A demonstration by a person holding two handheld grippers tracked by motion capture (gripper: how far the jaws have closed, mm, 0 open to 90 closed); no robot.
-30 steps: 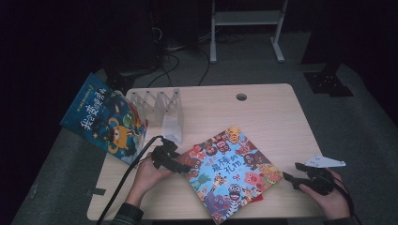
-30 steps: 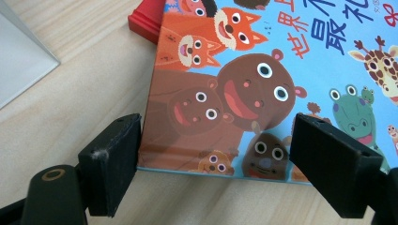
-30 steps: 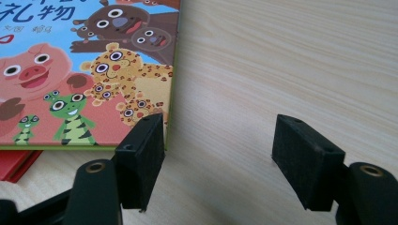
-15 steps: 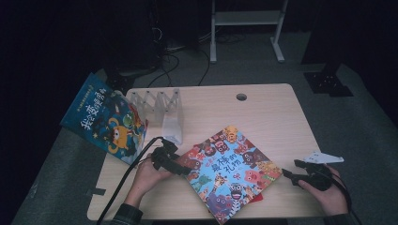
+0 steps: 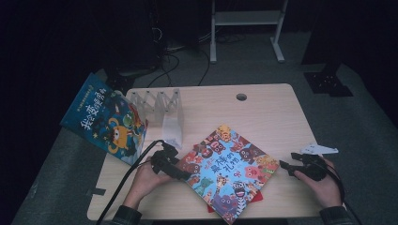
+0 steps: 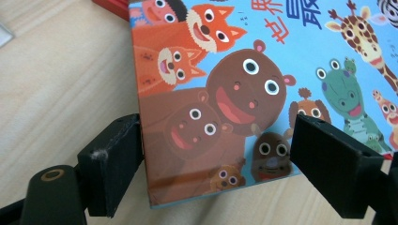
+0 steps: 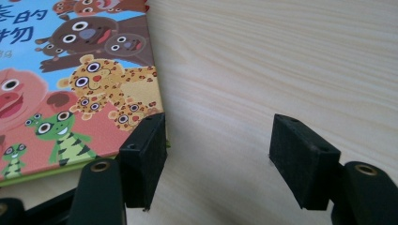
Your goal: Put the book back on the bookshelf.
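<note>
Animal picture book (image 5: 228, 176) lies flat and skewed on the wooden table (image 5: 263, 117), near the front edge, on top of a red book (image 6: 110, 5) peeking out underneath. Left gripper (image 5: 180, 174) sits at the book's left corner; in the left gripper view the jaws are apart, straddling that corner, pads not pressing it. Right gripper (image 5: 287, 167) is just off the book's right corner, jaws apart and just been closing a bit, bare table between them, one jaw right at the cover edge. Blue monster book (image 5: 105, 119) leans on a clear rack (image 5: 162, 105) at the table's left rear.
</note>
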